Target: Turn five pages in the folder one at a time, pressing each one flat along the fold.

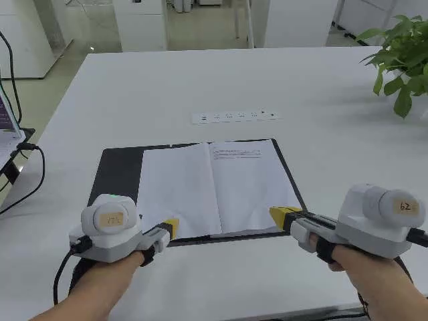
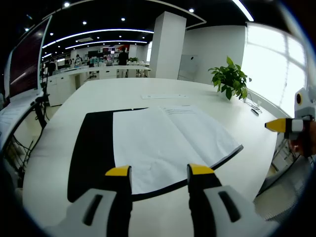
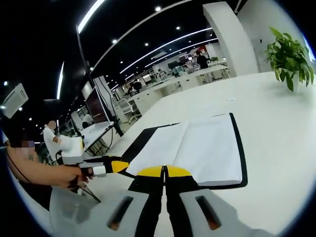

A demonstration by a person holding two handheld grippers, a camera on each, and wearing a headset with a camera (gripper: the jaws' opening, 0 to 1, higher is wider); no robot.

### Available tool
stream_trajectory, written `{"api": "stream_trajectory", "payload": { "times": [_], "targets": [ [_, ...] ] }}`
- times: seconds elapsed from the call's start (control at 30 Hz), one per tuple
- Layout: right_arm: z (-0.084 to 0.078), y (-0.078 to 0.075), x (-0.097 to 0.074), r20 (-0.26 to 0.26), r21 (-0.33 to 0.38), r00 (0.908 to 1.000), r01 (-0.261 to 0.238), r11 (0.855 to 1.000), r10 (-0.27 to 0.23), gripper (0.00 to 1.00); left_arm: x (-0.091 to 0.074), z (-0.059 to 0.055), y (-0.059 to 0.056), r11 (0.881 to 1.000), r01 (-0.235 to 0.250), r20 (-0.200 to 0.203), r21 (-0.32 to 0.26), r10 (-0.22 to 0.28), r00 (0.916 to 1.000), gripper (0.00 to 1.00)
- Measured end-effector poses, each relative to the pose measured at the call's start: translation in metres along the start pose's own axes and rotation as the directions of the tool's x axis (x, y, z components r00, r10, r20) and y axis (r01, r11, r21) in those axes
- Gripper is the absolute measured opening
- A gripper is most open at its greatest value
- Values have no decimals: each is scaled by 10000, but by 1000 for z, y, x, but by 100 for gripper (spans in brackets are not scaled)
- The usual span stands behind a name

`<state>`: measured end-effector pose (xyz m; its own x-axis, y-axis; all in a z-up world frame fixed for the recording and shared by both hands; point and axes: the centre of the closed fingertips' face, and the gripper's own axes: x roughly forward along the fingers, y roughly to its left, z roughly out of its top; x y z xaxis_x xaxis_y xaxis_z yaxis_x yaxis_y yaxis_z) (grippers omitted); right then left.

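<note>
The black folder with white pages (image 1: 180, 187) lies open on the white table (image 1: 301, 87). At its near edge, the left gripper (image 1: 168, 228) is spread open; the right gripper (image 1: 283, 215) has its jaws pressed together, empty.

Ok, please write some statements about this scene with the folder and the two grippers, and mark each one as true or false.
1. The folder lies open on the table. True.
2. The left gripper has its jaws shut. False: they stand apart and hold nothing.
3. The right gripper has its jaws shut. True, and nothing is held between them.
4. The plant stands to the left of the folder. False: it stands at the far right of the table.
5. The power strip lies on the folder. False: it lies on the table beyond the folder.
</note>
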<state>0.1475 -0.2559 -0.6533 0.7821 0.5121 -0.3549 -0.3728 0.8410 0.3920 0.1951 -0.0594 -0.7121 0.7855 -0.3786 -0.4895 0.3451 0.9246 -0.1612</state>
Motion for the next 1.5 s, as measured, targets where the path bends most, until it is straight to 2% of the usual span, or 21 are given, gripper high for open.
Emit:
{"api": "stream_trajectory", "payload": {
  "times": [0.17,0.37,0.6,0.83,1.1,1.23,1.37,1.5],
  "targets": [
    [3,-4,-2,-53,-444,10000,13,9990,-15,1,-18,10,-9,9998,47,141,-209,-44,9999,44],
    [3,-13,-2,-247,-631,9995,166,9979,-182,22,-40,18,-14,9995,27,255,-308,-19,9997,47],
    [2,-24,-4,-349,-887,9984,407,9952,-439,36,-63,22,-13,9992,-94,366,-398,109,9993,54],
    [-5,-37,-8,-607,-1305,9946,759,9885,-844,58,-82,24,-16,9998,-37,461,-215,47,9989,68],
    [-14,-48,-18,-847,-1669,9910,889,9820,-1041,77,-94,27,-17,9998,-83,528,-167,91,9986,81],
    [-14,-52,-22,-760,-1615,9904,1024,9816,-1158,86,-98,22,-16,9999,-105,320,-25,106,9994,89],
    [-12,-55,-26,-474,-1374,9909,1186,9834,-1261,100,-102,22,-16,9995,-154,428,291,142,9990,99],
    [-14,-57,-30,-488,-1444,9896,1271,9813,-1354,100,-103,21,-14,9980,-224,321,597,205,9993,99]
  ]
}}
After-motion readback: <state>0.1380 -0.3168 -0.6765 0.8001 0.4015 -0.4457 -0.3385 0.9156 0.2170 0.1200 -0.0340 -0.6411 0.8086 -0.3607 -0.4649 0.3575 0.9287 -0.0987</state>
